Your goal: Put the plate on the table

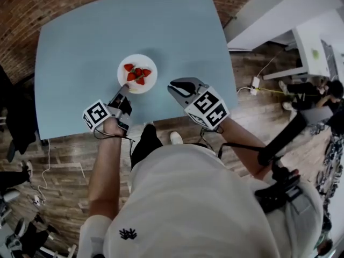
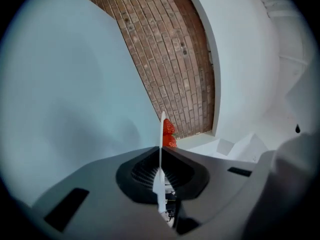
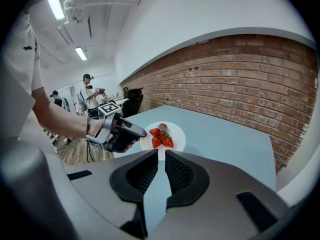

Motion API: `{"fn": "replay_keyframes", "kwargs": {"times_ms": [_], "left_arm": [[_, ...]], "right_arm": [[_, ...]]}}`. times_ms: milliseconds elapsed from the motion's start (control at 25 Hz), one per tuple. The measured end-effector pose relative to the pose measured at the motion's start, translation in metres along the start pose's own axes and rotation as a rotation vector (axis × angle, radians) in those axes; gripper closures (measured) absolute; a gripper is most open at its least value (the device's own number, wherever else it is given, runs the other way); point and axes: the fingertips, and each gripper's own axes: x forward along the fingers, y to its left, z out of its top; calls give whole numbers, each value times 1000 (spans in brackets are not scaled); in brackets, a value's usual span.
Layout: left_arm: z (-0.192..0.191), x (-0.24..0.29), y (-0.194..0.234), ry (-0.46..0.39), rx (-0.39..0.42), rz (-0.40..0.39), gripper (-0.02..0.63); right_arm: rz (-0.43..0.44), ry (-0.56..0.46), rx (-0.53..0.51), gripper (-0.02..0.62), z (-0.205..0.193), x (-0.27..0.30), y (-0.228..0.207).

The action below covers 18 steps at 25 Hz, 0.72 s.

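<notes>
A white plate [image 1: 126, 79] with several strawberries [image 1: 138, 73] lies flat over the near middle of the light blue table [image 1: 97, 31]; I cannot tell whether it rests on the top. My left gripper [image 1: 124, 90] is shut on the plate's near rim. In the left gripper view the rim [image 2: 161, 134] runs edge-on between the jaws, with the strawberries [image 2: 168, 133] beyond. My right gripper [image 1: 173, 88] hovers over the table just right of the plate, shut and holding nothing. The right gripper view shows the plate [image 3: 177, 136], the strawberries [image 3: 161, 135] and the left gripper [image 3: 142, 132] ahead of the right gripper [image 3: 161, 155].
A brick wall [image 3: 240, 79] runs along the table's far side. The table's front edge [image 1: 140, 123] is just below the grippers. A white desk [image 1: 312, 42] stands at the right, and a black chair [image 1: 19, 117] at the left. Cables lie on the wooden floor [image 1: 59, 160]. People [image 3: 90, 96] stand further back.
</notes>
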Motion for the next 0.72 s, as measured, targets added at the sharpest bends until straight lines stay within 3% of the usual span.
{"fn": "replay_keyframes", "kwargs": {"times_ms": [320, 720], "left_arm": [[59, 59, 49, 78, -7, 12, 592], [85, 122, 87, 168, -39, 32, 592]], "right_arm": [[-37, 45, 50, 561, 19, 47, -25], [-98, 122, 133, 561, 6, 67, -47]]}}
